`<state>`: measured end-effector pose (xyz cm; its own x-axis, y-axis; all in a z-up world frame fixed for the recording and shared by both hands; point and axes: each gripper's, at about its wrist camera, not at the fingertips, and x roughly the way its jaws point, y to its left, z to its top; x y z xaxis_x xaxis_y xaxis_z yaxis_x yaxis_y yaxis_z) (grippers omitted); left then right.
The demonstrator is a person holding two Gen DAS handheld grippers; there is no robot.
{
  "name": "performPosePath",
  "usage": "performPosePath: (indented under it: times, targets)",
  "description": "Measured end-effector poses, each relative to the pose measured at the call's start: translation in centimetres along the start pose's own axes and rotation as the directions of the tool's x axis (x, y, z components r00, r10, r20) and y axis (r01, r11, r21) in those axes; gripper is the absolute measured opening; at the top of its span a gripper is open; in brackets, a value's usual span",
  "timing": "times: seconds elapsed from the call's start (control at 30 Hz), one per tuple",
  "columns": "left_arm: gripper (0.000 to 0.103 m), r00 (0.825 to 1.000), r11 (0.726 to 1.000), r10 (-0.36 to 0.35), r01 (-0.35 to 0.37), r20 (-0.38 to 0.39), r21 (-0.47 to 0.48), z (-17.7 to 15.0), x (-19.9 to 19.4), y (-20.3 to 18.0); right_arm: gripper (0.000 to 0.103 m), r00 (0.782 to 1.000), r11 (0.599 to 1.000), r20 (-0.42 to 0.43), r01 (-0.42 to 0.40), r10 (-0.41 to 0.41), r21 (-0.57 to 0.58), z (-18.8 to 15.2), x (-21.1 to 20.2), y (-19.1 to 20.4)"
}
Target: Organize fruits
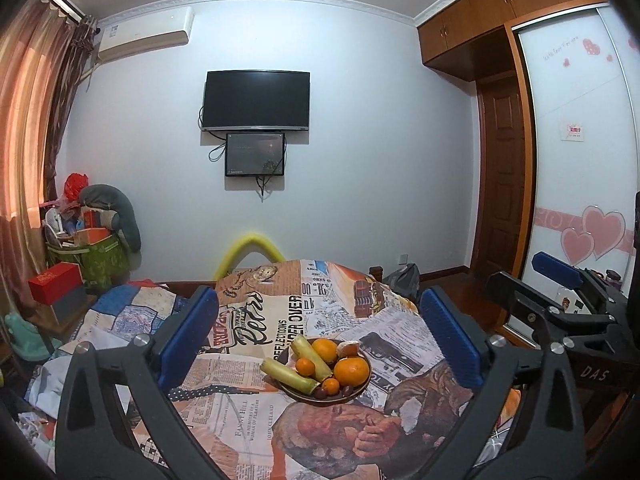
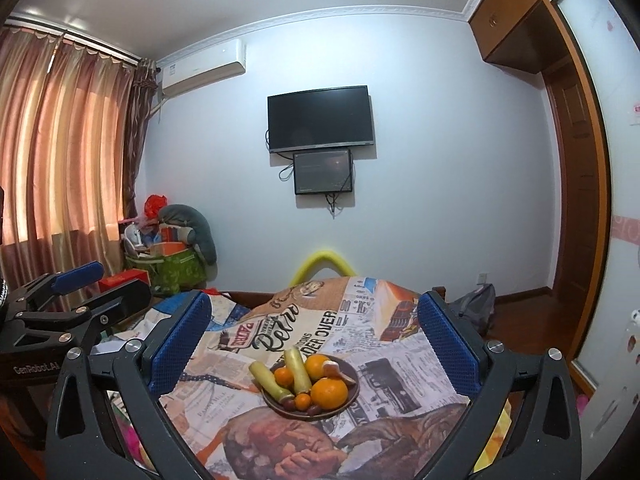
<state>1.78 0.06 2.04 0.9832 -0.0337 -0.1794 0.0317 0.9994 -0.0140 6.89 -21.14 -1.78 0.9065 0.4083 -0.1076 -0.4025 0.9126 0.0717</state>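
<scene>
Covering the lower middle of both views, a printed cloth [image 1: 280, 320] lies over the table. A dark TV [image 1: 256, 100] hangs on the far wall at upper centre, with a smaller screen [image 1: 255, 154] just below it. Pink curtains [image 2: 60, 140] fill the left side of the right wrist view. The left gripper [image 1: 318, 330] frames the bottom of its view, its blue pads [image 1: 188, 334] spread wide apart and holding nothing; the right gripper [image 2: 314, 338] is likewise spread wide and empty. Between the pads, low in the frame, a brown plate [image 1: 352, 394] sits on the cloth, apart from both grippers. It holds several oranges [image 1: 351, 372] and two pale green stalks [image 1: 288, 374], with small dark fruits at its near rim.
</scene>
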Motion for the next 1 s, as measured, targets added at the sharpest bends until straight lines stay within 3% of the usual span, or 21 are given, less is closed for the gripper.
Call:
performPosePath:
  times: [1.0]
  targets:
    - [0.103,1.0,1.0,-0.017,0.017,-0.01,-0.01,-0.09,0.22,0.37,0.103,1.0,1.0,-0.009,0.003,-0.003,0.0,0.07,-0.37,-0.17]
